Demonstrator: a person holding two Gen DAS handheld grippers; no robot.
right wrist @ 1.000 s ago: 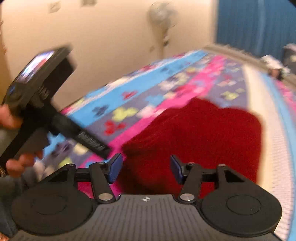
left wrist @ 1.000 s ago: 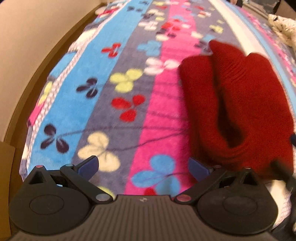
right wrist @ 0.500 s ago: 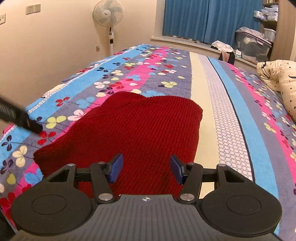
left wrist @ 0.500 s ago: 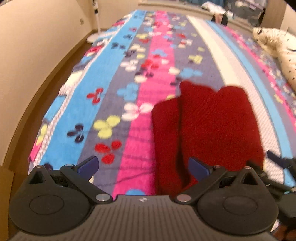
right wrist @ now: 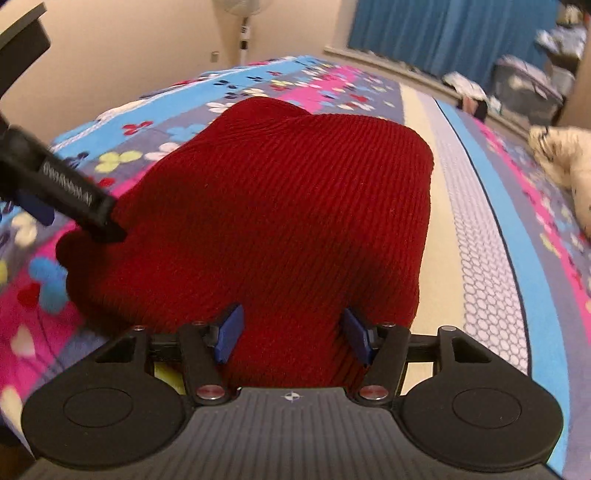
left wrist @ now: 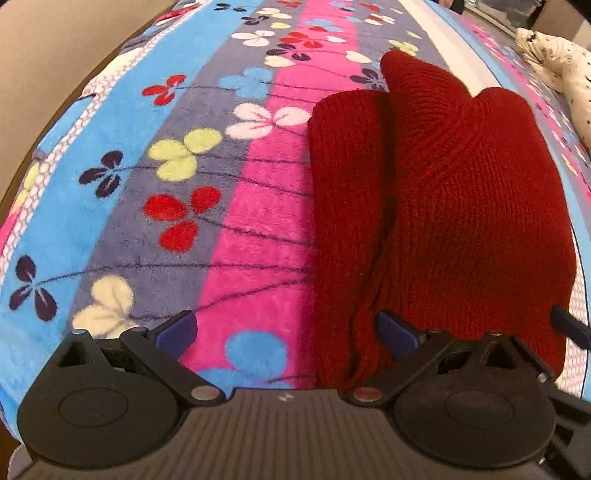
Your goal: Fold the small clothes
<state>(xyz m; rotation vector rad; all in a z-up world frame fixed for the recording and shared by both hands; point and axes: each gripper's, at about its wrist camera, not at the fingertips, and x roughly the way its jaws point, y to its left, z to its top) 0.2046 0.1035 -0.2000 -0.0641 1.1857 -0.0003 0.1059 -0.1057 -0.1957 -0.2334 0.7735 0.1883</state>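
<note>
A dark red knitted garment lies folded on a striped floral blanket. It also shows in the right wrist view. My left gripper is open, low over the blanket at the garment's near left edge, with its right finger against the knit. My right gripper is open, its jaws standing over the garment's near edge. The left gripper's finger shows in the right wrist view, touching the garment's left side.
The blanket covers a bed that drops off on the left toward a beige wall. A cream spotted pillow lies at the right. A standing fan, blue curtains and storage boxes stand beyond the bed.
Both grippers have come down closer to the garment's near edge. The right gripper's jaws have spread wider. The left gripper has come back into the right wrist view.
</note>
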